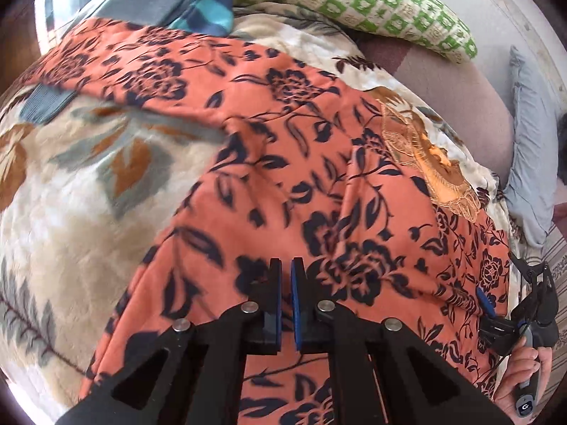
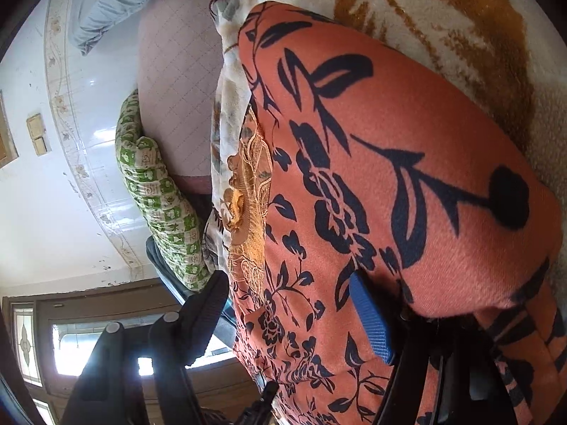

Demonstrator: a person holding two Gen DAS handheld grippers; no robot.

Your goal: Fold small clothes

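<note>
Garment: we see the orange floral garment [image 1: 290,163] spread across the blanket [image 1: 71,191] on the bed, its embroidered neckline [image 1: 425,163] toward the far side.
Handling: we judge it soft, light, limp; best pinched at hems or corners.
Left tool [image 1: 286,283]: jaws nearly together above the cloth, gripping nothing.
Right tool [image 2: 294,301]: jaws spread wide, one blue pad [image 2: 372,322] against a fold.
Room: the green pillow [image 1: 354,3] crowds the bed's far edge; the near blanket gives room.
</note>
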